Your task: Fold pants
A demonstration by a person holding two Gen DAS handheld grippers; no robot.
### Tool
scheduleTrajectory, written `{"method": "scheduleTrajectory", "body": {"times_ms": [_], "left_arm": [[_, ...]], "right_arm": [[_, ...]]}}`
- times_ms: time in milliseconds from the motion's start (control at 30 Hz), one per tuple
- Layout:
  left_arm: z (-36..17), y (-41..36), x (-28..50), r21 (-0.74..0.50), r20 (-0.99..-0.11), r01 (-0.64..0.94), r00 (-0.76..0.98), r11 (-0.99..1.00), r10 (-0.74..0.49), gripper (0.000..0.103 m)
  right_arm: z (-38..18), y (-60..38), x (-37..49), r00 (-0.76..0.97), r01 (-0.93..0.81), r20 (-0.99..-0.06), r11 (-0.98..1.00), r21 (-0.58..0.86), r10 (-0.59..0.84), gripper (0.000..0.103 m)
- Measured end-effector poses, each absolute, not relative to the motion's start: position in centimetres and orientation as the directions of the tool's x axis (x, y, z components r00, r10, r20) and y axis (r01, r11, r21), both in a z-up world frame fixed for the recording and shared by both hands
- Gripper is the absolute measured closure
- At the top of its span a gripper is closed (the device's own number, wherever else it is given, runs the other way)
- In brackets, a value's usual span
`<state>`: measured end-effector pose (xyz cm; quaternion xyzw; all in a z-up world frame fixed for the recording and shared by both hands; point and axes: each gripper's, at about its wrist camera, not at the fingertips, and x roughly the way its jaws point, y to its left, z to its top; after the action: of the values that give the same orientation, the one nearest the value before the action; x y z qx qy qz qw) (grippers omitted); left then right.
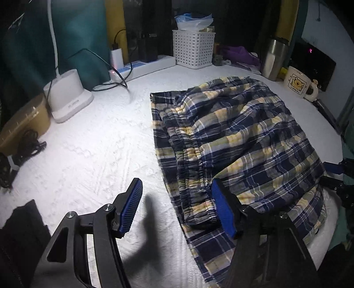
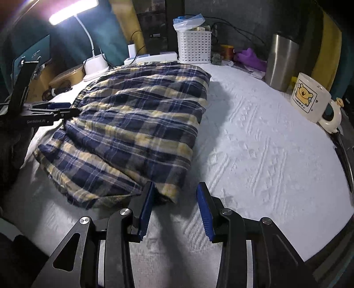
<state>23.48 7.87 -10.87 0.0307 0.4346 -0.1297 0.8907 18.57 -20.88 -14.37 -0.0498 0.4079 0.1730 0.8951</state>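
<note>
Clutter lines the counter's (image 1: 93, 155) far edge: from the left, a tan box (image 1: 22, 126), a lamp base (image 1: 68, 97), a power strip (image 1: 141, 67), a white basket (image 1: 193, 48), a steel tumbler (image 1: 275, 58) and a bear mug (image 1: 297, 82) by the far right corner. The plaid pants (image 1: 239, 141) lie folded in a rough rectangle on the white cloth, right of the middle in the left view, with the waistband bunched along their left side and their right side close to the counter's right edge. Left of them the cloth is bare up to the lamp base.

The left claw (image 1: 177, 210) stands open, its right pad over the waistband, nothing clamped. The right claw (image 2: 177, 210) is also parted and empty, its left finger (image 2: 146, 210) at the pants' near corner.

Only the right view shows the lit lamp head (image 2: 73, 11) and the wide bare stretch from the pants to the mug. Only the left view shows the waistband's gathers.
</note>
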Motion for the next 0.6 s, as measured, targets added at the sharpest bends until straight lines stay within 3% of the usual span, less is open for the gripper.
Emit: {"method": "scheduleTrajectory", "body": {"times_ms": [333, 600], "left_arm": [[-6.1, 8.0, 23.8, -0.094, -0.719, 0.286, 0.643, 0.954, -0.264, 0.038], [-8.1, 6.5, 28.0, -0.058, -0.753, 0.275, 0.62, 0.96, -0.223, 0.038]], "right_arm": [[-11.2, -22.8, 23.0, 0.671, -0.331, -0.658, 0.932, 0.146, 0.341, 0.062], [-12.2, -20.6, 28.8, 0.653, -0.347, -0.662, 0.922, 0.17, 0.368, 0.062]]}}
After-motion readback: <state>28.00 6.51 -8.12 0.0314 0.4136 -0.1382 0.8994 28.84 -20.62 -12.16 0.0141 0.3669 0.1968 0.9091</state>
